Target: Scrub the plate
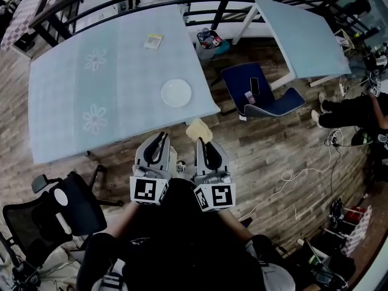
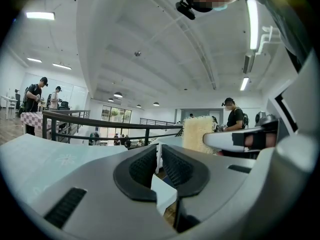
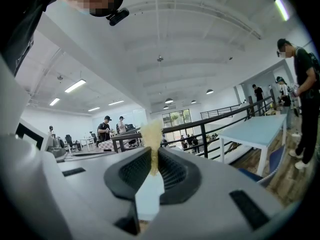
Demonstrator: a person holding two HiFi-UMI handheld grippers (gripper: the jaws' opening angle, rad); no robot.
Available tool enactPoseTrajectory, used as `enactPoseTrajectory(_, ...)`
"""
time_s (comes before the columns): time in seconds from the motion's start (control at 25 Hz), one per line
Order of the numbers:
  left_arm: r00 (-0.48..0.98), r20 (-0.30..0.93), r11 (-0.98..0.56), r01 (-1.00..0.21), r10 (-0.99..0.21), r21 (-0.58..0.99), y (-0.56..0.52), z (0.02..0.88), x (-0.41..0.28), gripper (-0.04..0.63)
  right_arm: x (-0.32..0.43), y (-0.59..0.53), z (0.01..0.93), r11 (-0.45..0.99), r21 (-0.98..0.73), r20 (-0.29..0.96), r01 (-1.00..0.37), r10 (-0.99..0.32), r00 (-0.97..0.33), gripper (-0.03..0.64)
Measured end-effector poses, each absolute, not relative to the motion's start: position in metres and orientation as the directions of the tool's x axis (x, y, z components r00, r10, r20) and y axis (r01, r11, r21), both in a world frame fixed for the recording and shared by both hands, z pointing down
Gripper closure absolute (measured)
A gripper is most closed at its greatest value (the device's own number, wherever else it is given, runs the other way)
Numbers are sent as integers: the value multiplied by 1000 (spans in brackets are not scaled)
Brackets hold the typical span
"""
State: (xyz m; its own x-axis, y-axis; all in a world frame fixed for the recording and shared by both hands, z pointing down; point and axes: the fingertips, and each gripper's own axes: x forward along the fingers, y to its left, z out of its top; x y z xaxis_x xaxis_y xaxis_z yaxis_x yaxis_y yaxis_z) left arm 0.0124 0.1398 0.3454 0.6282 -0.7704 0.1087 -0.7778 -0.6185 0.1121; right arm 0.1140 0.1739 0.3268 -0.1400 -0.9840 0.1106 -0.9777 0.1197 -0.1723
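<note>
The plate [image 1: 176, 93] lies flat on the pale counter [image 1: 73, 108], close to its near edge and its right corner, a little above the middle of the head view. Nothing lies on it and nothing touches it.

Both tongs are held low in the frame, close to the person's body and off the counter's near edge. The right tongs [image 1: 205, 143] are clamped on a yellow sponge [image 1: 199, 130]. In the right gripper view the sponge stands up thin between the two pads and sticks out past the tips. The left tongs [image 1: 159, 145] have their jaws nearly together, with only a narrow slit between the pads, and nothing is held in them.

From the sponge, the plate is up and slightly to the left in the frame, across the counter's edge. The plate sits almost on the line between the two tongs, so both are about equally far from it, but the sponge's free end is the nearest thing to it. The plate is round, so it can be approached from any side. I judge that the scrubbing has not begun, and that the next move needs the sponge carried forward and down onto the plate, perhaps with the left tongs steadying the rim.
</note>
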Motion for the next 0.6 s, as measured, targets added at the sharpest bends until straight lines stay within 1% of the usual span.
enactPoseTrajectory(0.24, 651, 111, -636, -758, -751, 145, 106, 354, 34, 552, 136, 141, 329, 86, -151, 128, -985, -986, -106, 571)
enactPoseTrajectory(0.6, 646, 109, -626, -761, -756, 170, 36, 355, 50, 552, 145, 71, 328, 107, -146, 163, -983, -978, -131, 570)
